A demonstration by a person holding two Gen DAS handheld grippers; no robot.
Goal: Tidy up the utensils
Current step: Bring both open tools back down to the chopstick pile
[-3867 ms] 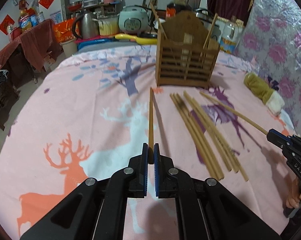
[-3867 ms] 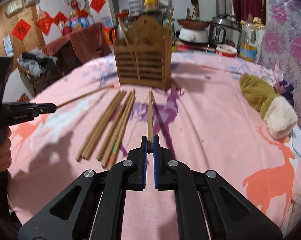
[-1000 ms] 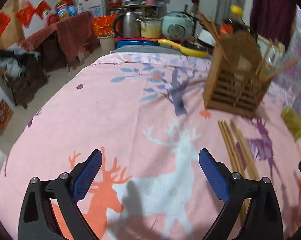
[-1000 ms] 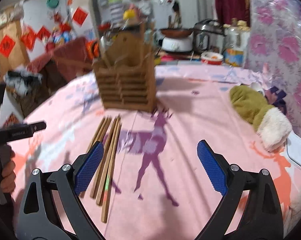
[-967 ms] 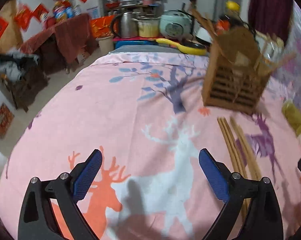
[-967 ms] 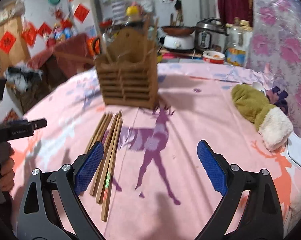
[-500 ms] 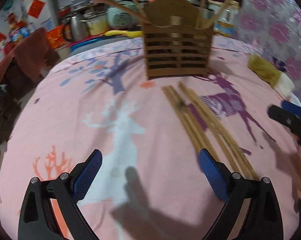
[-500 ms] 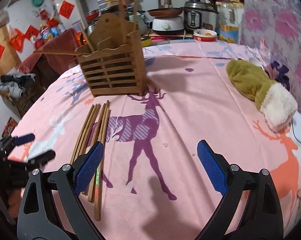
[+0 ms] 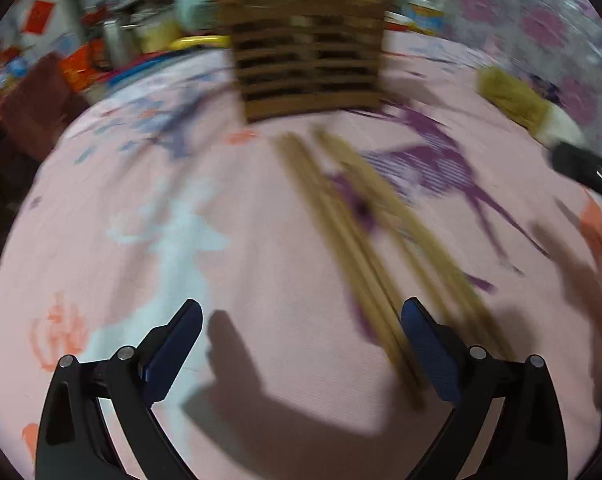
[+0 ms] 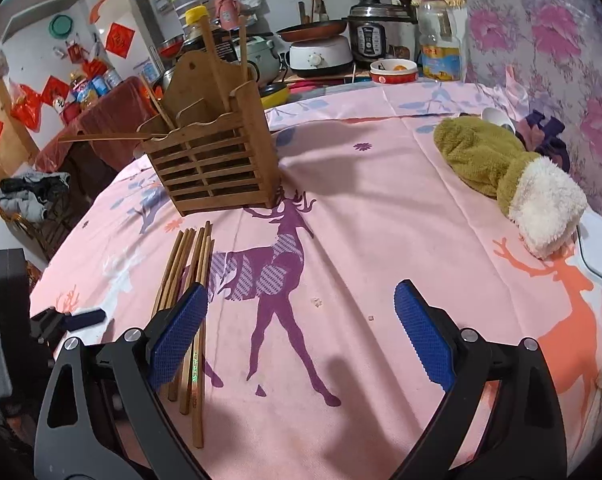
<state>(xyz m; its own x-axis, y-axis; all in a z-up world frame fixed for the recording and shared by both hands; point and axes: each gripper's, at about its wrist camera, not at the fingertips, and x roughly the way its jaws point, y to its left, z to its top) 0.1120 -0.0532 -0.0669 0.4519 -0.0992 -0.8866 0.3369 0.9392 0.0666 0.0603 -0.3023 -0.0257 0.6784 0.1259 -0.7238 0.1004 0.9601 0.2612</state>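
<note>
Looking along the left gripper [image 9: 301, 344], its view was blurred; the fingers stood wide apart and held nothing. The rack [image 9: 307, 48] stood upright straight ahead at the far side of the cloth [image 9: 121, 200]. The chopsticks [image 9: 365, 248] lay loose on the cloth in front of the rack, their long axis running from the rack's foot back toward the right-hand finger, their near ends just beside that finger's inner edge. They sat off centre, to the right of the gap.

From the right gripper [image 10: 301, 332], the picture was sharp. Its fingers also gaped wide and empty. The rack [image 10: 217, 160] stood ahead and to the left, with several sticks already leaning in it. The chopsticks [image 10: 189, 280] lay in front of the rack, running lengthwise back toward the left-hand finger, which hid part of the bundle. A mitten [image 10: 509, 176] lay well right of the rack.

Either hand looked close enough; each would need a small sideways shift to centre a stick.
</note>
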